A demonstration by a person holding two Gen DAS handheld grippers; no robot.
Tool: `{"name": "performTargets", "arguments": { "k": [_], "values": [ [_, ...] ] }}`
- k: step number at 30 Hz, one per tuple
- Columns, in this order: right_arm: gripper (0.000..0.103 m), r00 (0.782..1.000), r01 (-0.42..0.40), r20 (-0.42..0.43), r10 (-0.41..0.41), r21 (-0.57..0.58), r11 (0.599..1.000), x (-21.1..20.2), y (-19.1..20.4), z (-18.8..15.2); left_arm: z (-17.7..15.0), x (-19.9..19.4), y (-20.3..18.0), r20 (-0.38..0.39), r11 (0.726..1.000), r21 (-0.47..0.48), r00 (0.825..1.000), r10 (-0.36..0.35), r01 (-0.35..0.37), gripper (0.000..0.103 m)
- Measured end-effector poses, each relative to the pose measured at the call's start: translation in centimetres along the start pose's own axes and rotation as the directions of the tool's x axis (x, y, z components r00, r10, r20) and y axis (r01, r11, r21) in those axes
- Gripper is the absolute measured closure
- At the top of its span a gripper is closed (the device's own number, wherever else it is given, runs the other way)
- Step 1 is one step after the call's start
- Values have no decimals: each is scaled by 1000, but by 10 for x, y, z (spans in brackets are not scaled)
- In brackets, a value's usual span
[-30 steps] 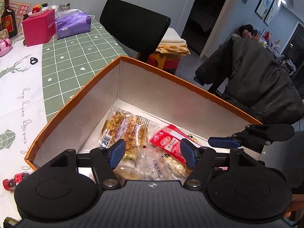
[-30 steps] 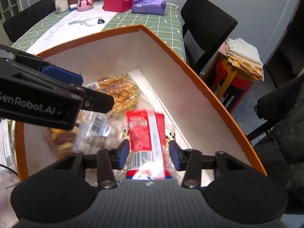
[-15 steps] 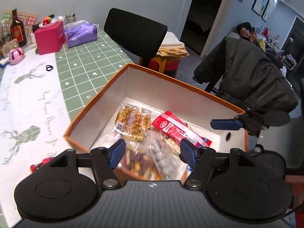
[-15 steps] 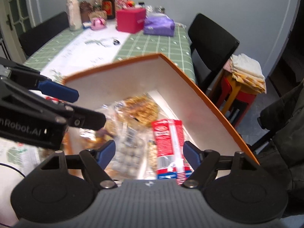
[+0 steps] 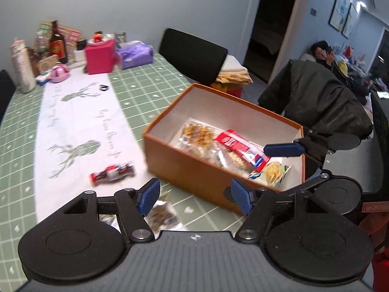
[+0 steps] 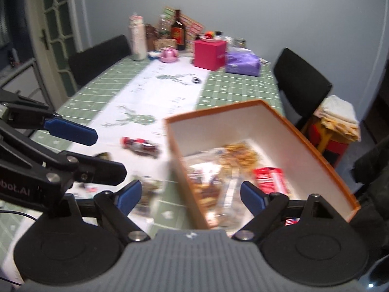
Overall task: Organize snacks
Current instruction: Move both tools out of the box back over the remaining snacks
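Pulled back and up from the box [image 5: 194, 177] since the earlier frames, both claws; box interior filled each view then, whole box and table [image 5: 150, 92] showed now. Right gripper [image 6: 187, 198] had just been opening, jaws spread wide with nothing between them; red packet [image 6: 269, 178] it had carried lay in the box, lower right of its frame. Left gripper [image 5: 195, 198] likewise wide and empty at the bottom of its frame. Probably held open that way to be ready for the next pick.

Just beyond the left fingers, at lower centre, lay a dark snack bag [image 5: 161, 215] on the green cloth, loose. Further up and left, a small red bottle [image 5: 111, 174] on its side on the white runner [image 5: 80, 121], also outside the box. Seemingly both left to gather.

Right of centre sat the orange box, holding several clear bags [image 5: 198, 133] and the red packet, dropped in loosely rather than stacked. Right gripper's blue finger [image 5: 283, 149] reached over its right edge.

Far upper left stood a pink box [image 5: 99, 56], purple tissue pack [image 5: 136, 54] and bottles [image 5: 57, 42], apparently no part of the sorting. Beyond, a black chair [image 5: 192, 58].
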State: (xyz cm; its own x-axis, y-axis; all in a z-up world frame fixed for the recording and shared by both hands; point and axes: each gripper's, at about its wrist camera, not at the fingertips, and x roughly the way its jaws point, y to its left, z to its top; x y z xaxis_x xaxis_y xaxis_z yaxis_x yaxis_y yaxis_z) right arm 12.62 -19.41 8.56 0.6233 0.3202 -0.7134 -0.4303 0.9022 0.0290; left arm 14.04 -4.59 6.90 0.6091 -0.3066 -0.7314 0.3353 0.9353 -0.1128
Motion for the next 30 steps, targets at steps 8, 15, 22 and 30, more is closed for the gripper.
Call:
{"name": "performTargets", "arguments": {
  "k": [8, 15, 22, 30],
  "values": [
    [16, 991, -110, 80, 105, 65, 992, -12, 43, -30, -52, -37, 39, 105, 996, -77, 993, 50, -42, 20],
    [16, 991, 8, 131, -20, 92, 996, -3, 71, -63, -102, -38, 64, 122, 991, -128, 991, 59, -44, 20],
    [16, 958, 116, 257, -123, 45, 992, -4, 91, -99, -136, -25, 69, 87, 991, -111, 993, 83, -73, 20],
    [12, 946, 156, 293, -140, -31, 987, 4, 104, -109, -162, -15, 70, 103, 993, -105, 992, 68, -57, 20]
  ]
}}
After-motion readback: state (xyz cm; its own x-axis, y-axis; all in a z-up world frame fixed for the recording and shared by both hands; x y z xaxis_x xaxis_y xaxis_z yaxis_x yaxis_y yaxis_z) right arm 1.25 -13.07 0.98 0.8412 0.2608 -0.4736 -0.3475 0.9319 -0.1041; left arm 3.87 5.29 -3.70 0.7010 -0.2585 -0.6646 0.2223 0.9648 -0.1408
